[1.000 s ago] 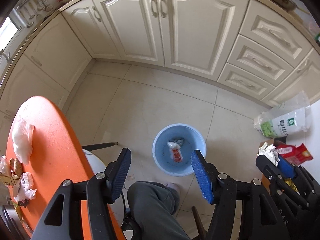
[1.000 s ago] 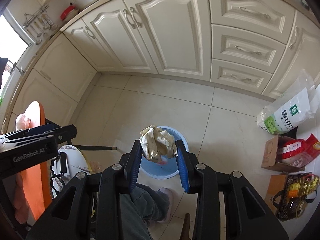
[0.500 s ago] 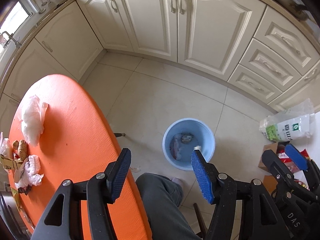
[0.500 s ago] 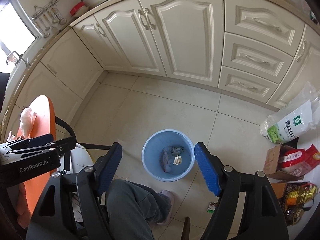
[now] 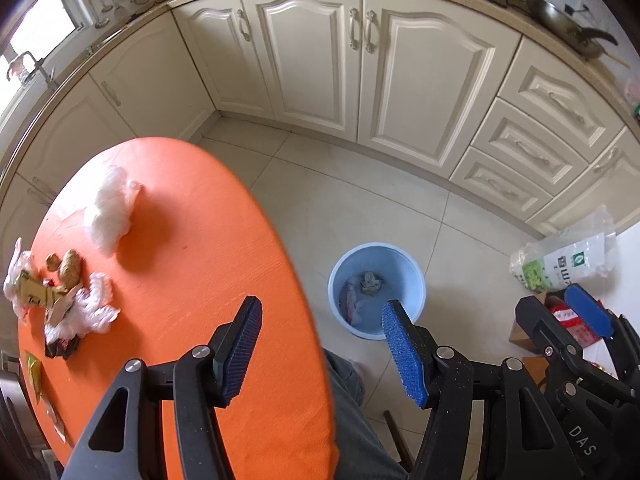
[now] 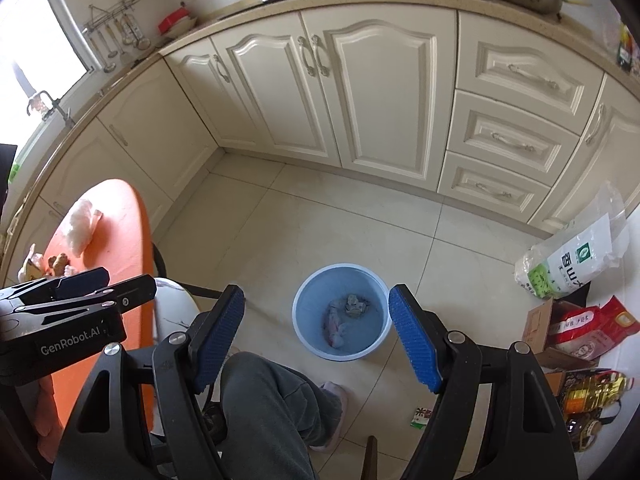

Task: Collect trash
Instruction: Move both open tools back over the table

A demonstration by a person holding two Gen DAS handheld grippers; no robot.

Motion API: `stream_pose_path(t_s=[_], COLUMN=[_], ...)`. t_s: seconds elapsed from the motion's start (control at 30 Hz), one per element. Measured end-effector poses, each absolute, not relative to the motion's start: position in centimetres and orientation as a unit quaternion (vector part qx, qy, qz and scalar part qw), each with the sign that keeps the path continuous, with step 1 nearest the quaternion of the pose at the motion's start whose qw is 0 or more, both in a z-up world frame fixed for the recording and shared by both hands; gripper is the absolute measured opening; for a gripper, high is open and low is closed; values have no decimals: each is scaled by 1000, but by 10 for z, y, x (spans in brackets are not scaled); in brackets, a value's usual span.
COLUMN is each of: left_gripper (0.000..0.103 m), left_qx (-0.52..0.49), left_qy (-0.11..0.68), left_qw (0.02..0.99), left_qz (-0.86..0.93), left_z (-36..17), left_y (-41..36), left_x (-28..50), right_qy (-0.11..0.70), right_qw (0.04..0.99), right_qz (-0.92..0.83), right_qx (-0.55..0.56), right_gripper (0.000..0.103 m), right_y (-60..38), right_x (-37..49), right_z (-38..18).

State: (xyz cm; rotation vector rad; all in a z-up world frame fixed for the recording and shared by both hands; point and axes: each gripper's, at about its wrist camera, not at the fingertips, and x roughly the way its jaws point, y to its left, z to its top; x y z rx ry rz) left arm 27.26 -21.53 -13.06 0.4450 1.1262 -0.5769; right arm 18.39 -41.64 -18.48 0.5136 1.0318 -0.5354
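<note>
A blue bin [image 5: 412, 276] [image 6: 304, 300] stands on the floor with crumpled paper [image 6: 354, 304] and other trash inside. On the orange table [image 5: 208, 264] lie a white crumpled bag [image 5: 110, 210] and a pile of wrappers, cardboard and ginger [image 5: 60, 296]. My left gripper [image 5: 322, 346] is open and empty above the table's right edge. My right gripper [image 6: 316, 334] is open and empty above the bin.
Cream kitchen cabinets [image 6: 360, 100] line the far wall. A rice bag [image 6: 576, 256], a box and red packets [image 6: 592, 328] sit at the right. The person's leg [image 6: 272, 408] is below the grippers. A small green packet [image 6: 422, 416] lies on the floor.
My right gripper opened and dropped the crumpled paper into the bin. My left gripper swung left from above the bin to over the orange table.
</note>
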Motion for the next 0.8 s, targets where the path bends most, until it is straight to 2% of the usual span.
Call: stream_pose_path(t_s=[0.27,0.6,0.8], left_gripper=[58,59,64], left_qx=[158,77,18], left_qy=[520,520,528], left_qw=[806,840,846], left_qz=[-236,-138,-71], left_z=[-104,-86,-81], left_y=[-119,53,140], left_x=[259,253,257], right_qy=[479,501,518], right_qw=[827,844,847], right_qz=[-216,-122,-59], right_qx=[201,150,108], right_gripper=[77,78,78], right_y=[-352,-241,-177], right_x=[200,241,269], right_z=[-162,-154,-156])
